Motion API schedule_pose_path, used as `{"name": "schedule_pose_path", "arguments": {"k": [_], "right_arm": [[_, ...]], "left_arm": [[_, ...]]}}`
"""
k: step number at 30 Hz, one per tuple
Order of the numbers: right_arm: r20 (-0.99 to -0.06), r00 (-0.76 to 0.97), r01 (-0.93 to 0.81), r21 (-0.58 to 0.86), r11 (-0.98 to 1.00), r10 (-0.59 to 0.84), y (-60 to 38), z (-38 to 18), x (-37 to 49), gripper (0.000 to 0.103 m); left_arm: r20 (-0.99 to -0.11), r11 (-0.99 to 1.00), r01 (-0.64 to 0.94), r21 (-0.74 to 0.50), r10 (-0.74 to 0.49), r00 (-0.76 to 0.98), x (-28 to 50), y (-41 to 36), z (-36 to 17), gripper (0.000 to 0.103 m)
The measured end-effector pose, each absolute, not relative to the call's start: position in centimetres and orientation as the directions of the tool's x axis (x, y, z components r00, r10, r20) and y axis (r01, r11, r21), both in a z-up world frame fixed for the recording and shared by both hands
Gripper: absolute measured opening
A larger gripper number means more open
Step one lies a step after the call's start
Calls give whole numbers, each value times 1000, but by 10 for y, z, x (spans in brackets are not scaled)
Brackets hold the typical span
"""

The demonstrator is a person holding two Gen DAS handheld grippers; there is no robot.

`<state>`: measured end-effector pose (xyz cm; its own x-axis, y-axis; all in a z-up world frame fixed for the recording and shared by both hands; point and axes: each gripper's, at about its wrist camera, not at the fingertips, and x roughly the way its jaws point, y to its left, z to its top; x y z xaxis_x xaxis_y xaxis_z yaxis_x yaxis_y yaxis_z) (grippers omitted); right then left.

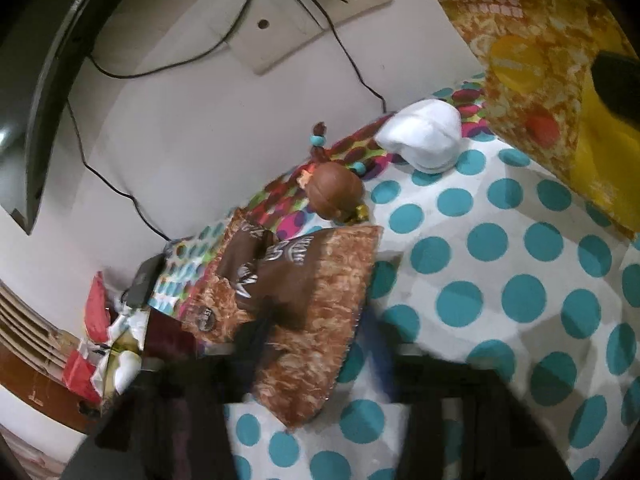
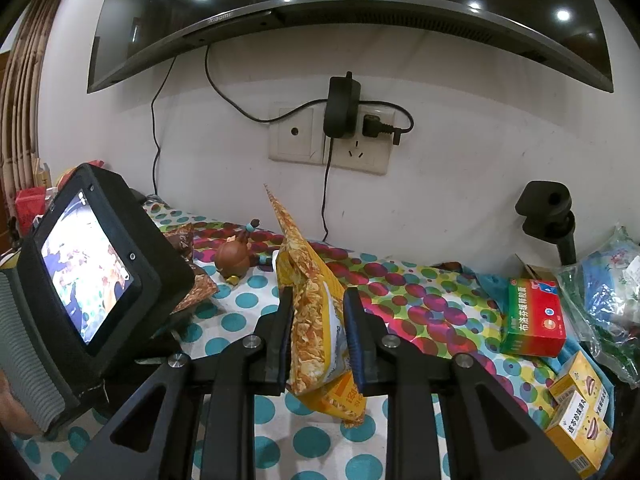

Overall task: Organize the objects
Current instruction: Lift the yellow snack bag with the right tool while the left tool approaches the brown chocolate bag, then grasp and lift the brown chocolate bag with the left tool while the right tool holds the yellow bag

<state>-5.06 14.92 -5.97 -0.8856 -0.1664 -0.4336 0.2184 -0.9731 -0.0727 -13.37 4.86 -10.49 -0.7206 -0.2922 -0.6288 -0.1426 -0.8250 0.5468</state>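
Note:
My right gripper [image 2: 316,304] is shut on a yellow-orange snack bag [image 2: 310,300] and holds it upright above the dotted tablecloth [image 2: 256,452]. The same bag [image 1: 532,92] shows at the upper right of the left wrist view. A brown snack bag [image 1: 296,300] lies flat on the cloth under my left gripper [image 1: 320,344], whose blurred fingers reach over its lower part; whether they grip it I cannot tell. A brown figurine [image 1: 334,194] lies just beyond it, also in the right wrist view [image 2: 234,260]. A white cloth bundle [image 1: 424,136] sits farther back.
A wall with sockets [image 2: 332,140], cables and a monitor [image 2: 348,28] stands behind the table. A red-green medicine box [image 2: 534,320], yellow boxes [image 2: 576,408] and a plastic bag [image 2: 608,300] lie at the right. Red packets [image 1: 88,340] lie at the left edge.

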Motion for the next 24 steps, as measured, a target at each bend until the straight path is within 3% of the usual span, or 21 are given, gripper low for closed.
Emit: {"name": "schedule_pose_path", "arguments": {"k": [4, 9, 17, 24], "right_arm": [[-440, -883, 220, -72, -973, -167, 149, -60, -52, 23], [-441, -882, 217, -74, -973, -163, 149, -60, -52, 24], [-449, -879, 214, -74, -974, -159, 148, -60, -52, 26], [-452, -878, 212, -75, -974, -157, 147, -61, -53, 26]], "left_arm": [[-644, -852, -118, 510, -287, -709, -136, 41, -100, 6], [-594, -854, -78, 514, -289, -751, -124, 38, -84, 1], [-556, -897, -59, 438, -219, -802, -91, 25, -33, 1], [-579, -938, -82, 338, -139, -804, -66, 13, -2, 1]]}}
